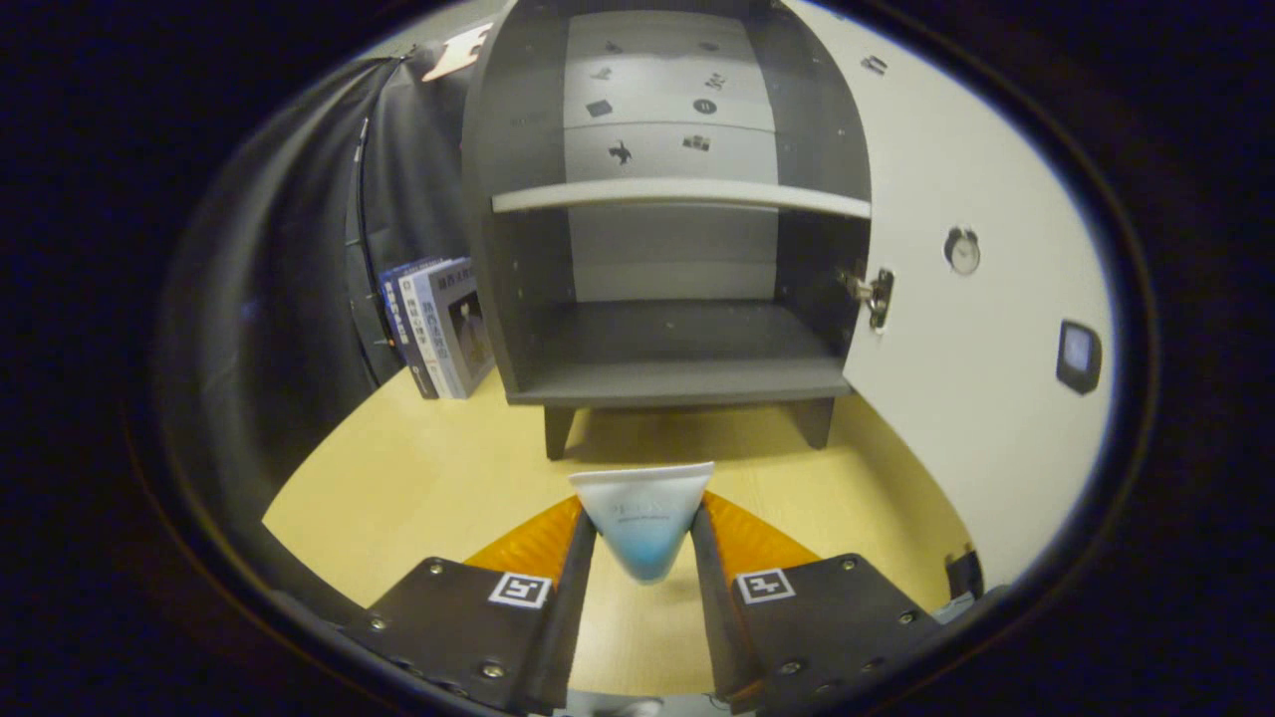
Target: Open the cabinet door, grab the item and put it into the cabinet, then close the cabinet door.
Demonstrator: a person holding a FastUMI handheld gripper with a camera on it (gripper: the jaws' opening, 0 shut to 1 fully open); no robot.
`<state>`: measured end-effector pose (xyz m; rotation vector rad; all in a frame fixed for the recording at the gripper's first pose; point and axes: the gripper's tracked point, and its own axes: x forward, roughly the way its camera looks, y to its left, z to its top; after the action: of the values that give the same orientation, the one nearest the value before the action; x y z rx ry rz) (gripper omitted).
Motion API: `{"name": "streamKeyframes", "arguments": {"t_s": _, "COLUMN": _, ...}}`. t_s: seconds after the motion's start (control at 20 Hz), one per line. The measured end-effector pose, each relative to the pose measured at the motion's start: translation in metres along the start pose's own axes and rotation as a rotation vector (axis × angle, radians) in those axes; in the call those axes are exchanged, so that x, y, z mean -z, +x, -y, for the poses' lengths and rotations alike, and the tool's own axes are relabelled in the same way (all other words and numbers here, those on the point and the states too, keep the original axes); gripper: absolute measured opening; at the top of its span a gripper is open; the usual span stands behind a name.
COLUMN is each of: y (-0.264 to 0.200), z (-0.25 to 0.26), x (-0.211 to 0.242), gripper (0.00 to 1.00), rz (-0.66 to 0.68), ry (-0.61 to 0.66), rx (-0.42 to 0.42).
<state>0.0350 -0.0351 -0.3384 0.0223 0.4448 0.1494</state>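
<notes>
Gripper (642,533) clamped on white-blue soft plastic tube (642,518), both fingers pressing. Ahead: dark grey wooden cabinet (677,383), white door (956,329) open, shelves bare.

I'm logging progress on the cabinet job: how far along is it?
Done: the cabinet door stands open. In hand: the gripper is shut on the tube, held ahead of the cabinet. Left: set the tube inside, on a shelf, then close the door.

The yellow table (398,488) carries a dark cabinet (677,378) and leaning books (443,329).
</notes>
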Motion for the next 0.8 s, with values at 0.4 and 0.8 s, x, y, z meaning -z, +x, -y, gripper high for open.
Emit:
{"name": "streamKeyframes", "arguments": {"t_s": 0.4, "y": -0.02, "z": -0.006, "x": -0.179, "gripper": 0.53, "rz": 0.193, "ry": -0.1, "rx": -0.017}}
{"name": "streamKeyframes", "arguments": {"t_s": 0.8, "y": 0.02, "z": -0.001, "x": -0.273, "gripper": 0.53, "rz": 0.257, "ry": -0.085, "rx": -0.009}}
